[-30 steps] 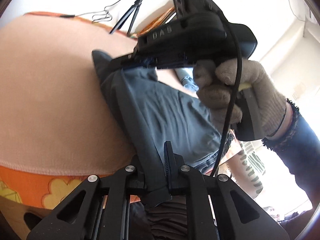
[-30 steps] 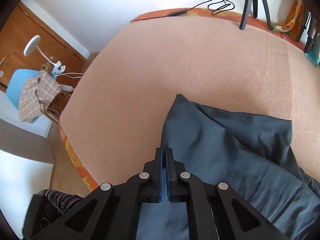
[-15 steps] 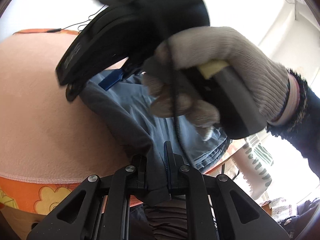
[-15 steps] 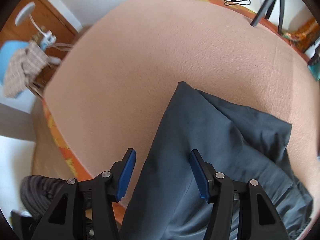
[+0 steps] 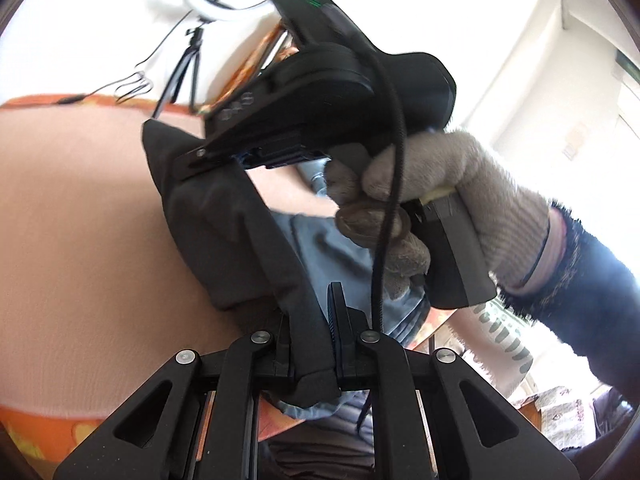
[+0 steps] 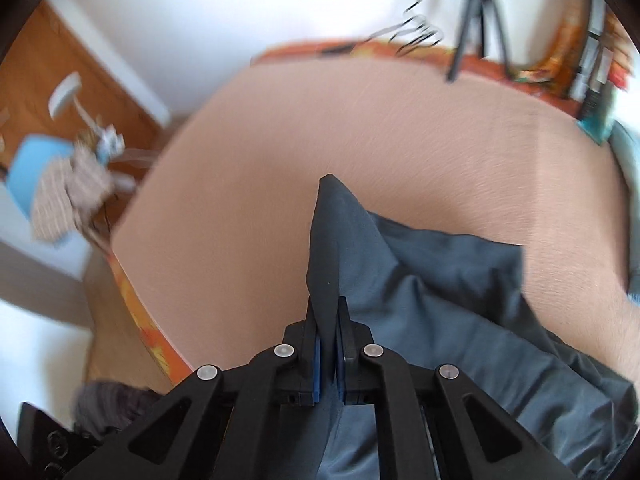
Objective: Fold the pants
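Dark grey-blue pants (image 6: 432, 280) lie crumpled on a peach blanket (image 6: 360, 132). My right gripper (image 6: 327, 320) is shut on a raised fold of the pants, whose tip stands up just beyond the jaws. In the left wrist view my left gripper (image 5: 310, 316) is shut on another edge of the pants (image 5: 224, 232), the cloth running down between the fingers. The right gripper (image 5: 224, 158), held by a gloved hand (image 5: 440, 196), hovers above and pinches the far end of the same fold.
The bed's orange patterned sheet (image 5: 48, 432) shows at its near edge. A tripod (image 6: 476, 12) and cables (image 6: 416, 32) stand at the far side. A blue chair with a checked cloth (image 6: 60, 176) stands to the left by a wooden door (image 6: 64, 72).
My right gripper opened wide, then shut again on a fold of the pants and lifted it. The left gripper kept its grip and rose a little.
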`<state>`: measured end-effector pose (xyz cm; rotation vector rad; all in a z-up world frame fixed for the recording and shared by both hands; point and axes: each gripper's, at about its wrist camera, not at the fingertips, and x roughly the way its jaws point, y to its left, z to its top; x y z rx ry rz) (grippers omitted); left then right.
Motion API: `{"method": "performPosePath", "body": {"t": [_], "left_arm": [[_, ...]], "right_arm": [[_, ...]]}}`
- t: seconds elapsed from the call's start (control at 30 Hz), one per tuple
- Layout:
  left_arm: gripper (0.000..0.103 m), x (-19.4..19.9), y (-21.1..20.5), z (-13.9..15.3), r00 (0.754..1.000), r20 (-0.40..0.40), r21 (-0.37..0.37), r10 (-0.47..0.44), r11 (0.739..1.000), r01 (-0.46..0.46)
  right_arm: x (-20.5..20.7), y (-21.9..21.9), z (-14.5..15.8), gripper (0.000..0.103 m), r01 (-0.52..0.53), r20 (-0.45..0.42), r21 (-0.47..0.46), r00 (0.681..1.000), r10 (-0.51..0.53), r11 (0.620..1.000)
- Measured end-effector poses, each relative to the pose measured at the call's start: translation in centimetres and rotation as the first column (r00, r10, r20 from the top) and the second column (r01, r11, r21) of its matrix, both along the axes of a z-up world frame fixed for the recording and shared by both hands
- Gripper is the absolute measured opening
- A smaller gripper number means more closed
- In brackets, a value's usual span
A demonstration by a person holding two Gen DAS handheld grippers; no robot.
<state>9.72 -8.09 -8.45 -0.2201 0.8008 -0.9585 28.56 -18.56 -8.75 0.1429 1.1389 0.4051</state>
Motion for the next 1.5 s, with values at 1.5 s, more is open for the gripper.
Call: {"method": "performPosePath", "body": {"t": [1.5], "left_arm": [[0.017, 2.3, -15.4, 1.5, 0.936, -0.043, 0.047, -0.349, 0.935, 0.351]], "right_arm": [[-10.8, -33.3, -1.7, 0.002, 0.413, 0.057, -0.057, 0.91, -0.41, 0.909]]}}
